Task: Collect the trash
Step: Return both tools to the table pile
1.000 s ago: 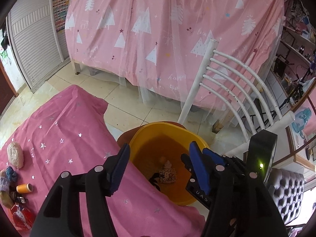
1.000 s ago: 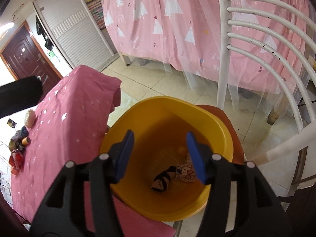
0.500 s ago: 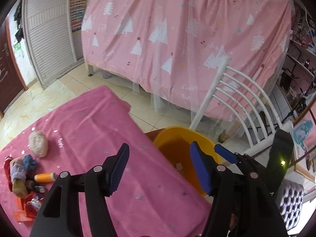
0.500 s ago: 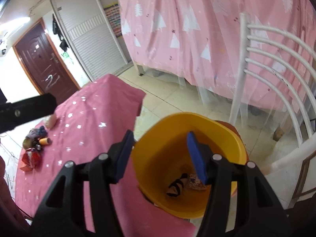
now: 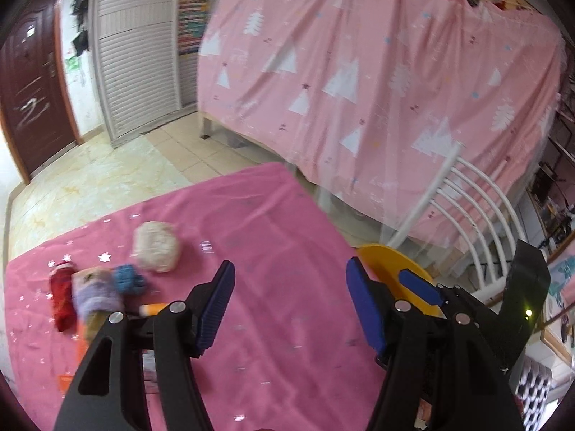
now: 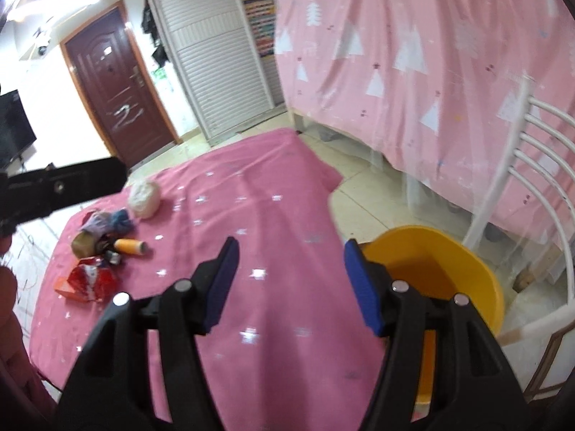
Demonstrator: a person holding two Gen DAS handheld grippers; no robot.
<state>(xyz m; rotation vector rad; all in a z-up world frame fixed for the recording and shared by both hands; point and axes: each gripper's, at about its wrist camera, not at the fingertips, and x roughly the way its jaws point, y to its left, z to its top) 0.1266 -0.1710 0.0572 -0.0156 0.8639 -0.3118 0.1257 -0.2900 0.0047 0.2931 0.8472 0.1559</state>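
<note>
My left hand-held gripper (image 5: 289,303) hangs over the tabletop (image 5: 273,222), which is covered in a pink star-print cloth; its blue-padded jaws stand apart with nothing between them. My right hand-held gripper (image 6: 289,282) is released too, its jaws have just been opening wider, and only the cloth shows in the gap.

The trash lies in a loose cluster near the far left part of the tabletop. From the right wrist view I can see a pale crumpled ball (image 6: 145,199), a purple and blue fuzzy bundle (image 6: 104,224), an orange spool (image 6: 130,246) just beside it, and a red shiny wrapper (image 6: 91,280) nearest me. The left wrist view is blurred there, so the red thing (image 5: 63,300) at the cluster's left end may be a small stocking, though I cannot be sure.

The yellow bin (image 6: 438,269) stands off the tabletop's right edge, on the seat of a white slatted chair (image 6: 532,165). Behind it hangs a pink curtain with white trees (image 6: 413,43).
</note>
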